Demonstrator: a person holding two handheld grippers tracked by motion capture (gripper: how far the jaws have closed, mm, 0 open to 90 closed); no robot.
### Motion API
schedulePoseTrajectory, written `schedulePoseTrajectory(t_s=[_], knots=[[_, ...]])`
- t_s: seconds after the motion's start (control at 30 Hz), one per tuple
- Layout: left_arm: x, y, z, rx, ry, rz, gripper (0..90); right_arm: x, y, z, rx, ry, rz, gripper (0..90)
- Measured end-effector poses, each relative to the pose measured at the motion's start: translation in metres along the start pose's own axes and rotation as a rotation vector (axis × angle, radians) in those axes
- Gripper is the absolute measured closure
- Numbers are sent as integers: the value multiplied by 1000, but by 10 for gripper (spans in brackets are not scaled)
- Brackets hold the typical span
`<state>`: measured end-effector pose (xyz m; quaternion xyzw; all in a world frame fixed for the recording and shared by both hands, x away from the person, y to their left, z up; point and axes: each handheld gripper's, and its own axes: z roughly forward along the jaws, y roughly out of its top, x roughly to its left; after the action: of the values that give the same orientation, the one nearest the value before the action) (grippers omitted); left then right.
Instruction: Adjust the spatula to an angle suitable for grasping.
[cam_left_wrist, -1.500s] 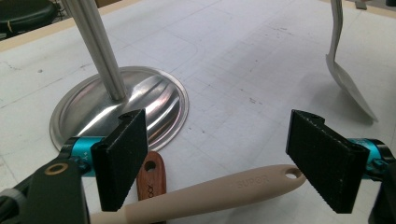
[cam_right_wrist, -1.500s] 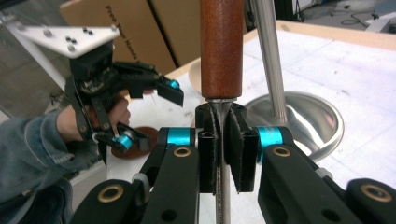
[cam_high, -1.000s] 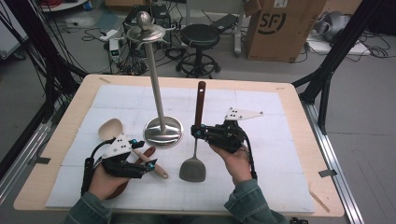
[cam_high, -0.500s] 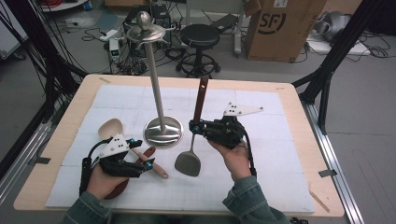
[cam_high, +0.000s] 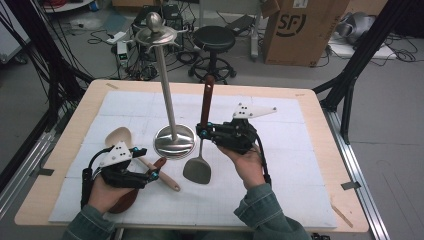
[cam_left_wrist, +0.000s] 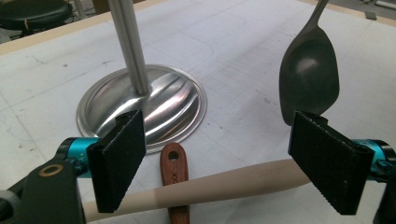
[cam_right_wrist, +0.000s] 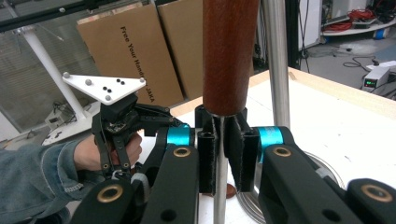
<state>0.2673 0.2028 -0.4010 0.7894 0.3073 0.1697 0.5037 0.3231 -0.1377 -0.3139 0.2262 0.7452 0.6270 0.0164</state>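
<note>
the right gripper (cam_high: 204, 131), at the middle of the high view, has its fingers (cam_right_wrist: 208, 158) clamped on the thin metal shank of the spatula (cam_high: 198, 169), just below the dark wooden handle. the spatula hangs upright, its blade at the lower centre of the frame, close over the white mat on the counter (cam_high: 310, 102), just beside the round base of the steel utensil stand (cam_high: 173, 141). whether the blade tip touches the mat i cannot tell.

the left gripper (cam_high: 151, 174), at the lower left of the high view, has its fingers (cam_left_wrist: 122, 156) standing wide apart with nothing gripped; the pale wooden spoon (cam_left_wrist: 219, 185) lies across below them, over a second red-brown handle (cam_left_wrist: 173, 169).

the spatula looks stiff and fairly light, with most of its weight in the blade, so it should hang steady from a hold this high. the shank is smooth metal and narrow, so it may twist or slip between the pads; the wooden handle would probably give a surer hold. i judge it is bound for a hook at the stand's top.
</note>
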Motion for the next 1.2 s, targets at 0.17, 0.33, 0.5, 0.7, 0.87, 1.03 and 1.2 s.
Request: schedulePoseTrajectory(t_s=[0.17, 0.33, 0.5, 0.7, 0.87, 1.03, 1.2], knots=[[4, -1, -2, 0, 5, -5, 186, 0, 5, 3, 3, 6, -9, 827], [8, -3, -5, 1, 11, -20, 173, 2, 12, 8, 3, 8, -22, 827], [15, -6, -8, 3, 24, -45, 156, 3, 15, 11, -3, 21, -32, 827], [19, -8, -11, -2, 38, -53, 148, 3, 19, 16, -1, 23, -42, 827], [21, -8, -13, -4, 42, -60, 146, 4, 23, 20, 3, 31, -51, 827], [21, -8, -13, -4, 47, -55, 146, 7, 26, 24, 1, 41, -61, 827], [22, -9, -13, -3, 47, -56, 146, 8, 28, 27, 8, 45, -67, 827]])
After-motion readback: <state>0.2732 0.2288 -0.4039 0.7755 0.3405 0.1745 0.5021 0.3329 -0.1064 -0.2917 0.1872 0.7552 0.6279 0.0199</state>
